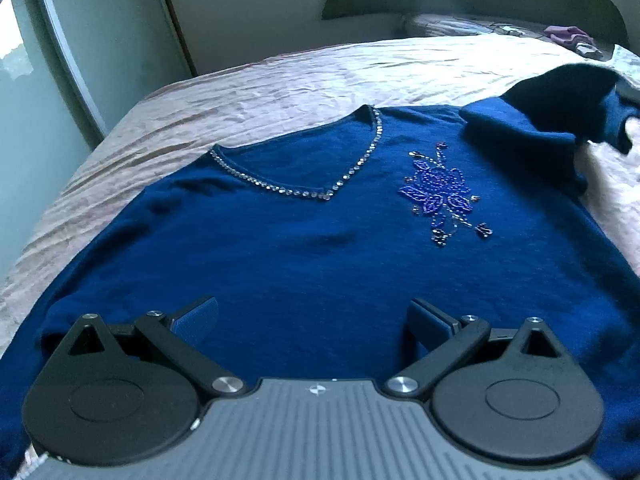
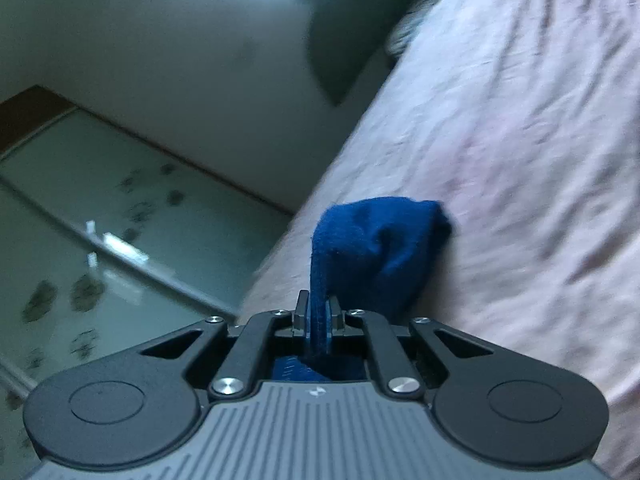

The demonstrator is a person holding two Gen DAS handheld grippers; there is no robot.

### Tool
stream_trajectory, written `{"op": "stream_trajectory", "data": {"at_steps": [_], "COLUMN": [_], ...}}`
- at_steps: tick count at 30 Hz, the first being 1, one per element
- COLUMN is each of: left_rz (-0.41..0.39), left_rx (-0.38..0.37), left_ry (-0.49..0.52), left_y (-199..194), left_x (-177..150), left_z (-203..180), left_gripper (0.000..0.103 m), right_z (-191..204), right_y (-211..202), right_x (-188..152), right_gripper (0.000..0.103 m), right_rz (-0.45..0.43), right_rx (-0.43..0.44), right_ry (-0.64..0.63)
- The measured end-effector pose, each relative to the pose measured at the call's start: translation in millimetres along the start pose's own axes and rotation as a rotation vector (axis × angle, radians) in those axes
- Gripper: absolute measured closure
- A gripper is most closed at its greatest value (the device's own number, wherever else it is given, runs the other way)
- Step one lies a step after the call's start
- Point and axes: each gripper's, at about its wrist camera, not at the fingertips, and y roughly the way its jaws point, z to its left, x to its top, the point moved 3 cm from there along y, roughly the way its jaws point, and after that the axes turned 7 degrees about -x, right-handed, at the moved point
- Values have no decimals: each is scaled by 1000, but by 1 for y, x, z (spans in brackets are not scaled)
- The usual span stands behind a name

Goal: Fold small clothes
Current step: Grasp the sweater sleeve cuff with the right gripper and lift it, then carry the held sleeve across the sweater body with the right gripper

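Observation:
A dark blue top (image 1: 320, 248) lies face up on the bed, with a row of silver studs along its V neckline (image 1: 332, 194) and a beaded flower (image 1: 438, 194) on the chest. My left gripper (image 1: 314, 312) hovers open over the lower part of the top, nothing between its fingers. The sleeve (image 1: 560, 108) at the far right is lifted and bunched off the bed. In the right wrist view, my right gripper (image 2: 318, 310) is shut on that blue sleeve (image 2: 376, 248), whose end stands up between the pads.
A pink crinkled bedspread (image 1: 300, 76) covers the bed, also seen in the right wrist view (image 2: 520, 160). A frosted glass wardrobe door (image 1: 104, 40) stands to the left. A pillow (image 1: 460, 26) and a small purple cloth (image 1: 568, 36) lie at the far end.

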Motion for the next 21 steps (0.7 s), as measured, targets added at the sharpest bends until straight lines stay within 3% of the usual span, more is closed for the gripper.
{"op": "stream_trajectory", "data": {"at_steps": [21], "left_rz": [-2], "left_rx": [33], "left_ry": [-40], "left_y": [1], "left_x": [-1], "left_z": [28], "left_gripper": [1], "right_z": [88], "right_y": [49], "right_x": [-38], "right_gripper": [96], "right_rz": [199], "right_rx": [146], "right_ry": [-192]}}
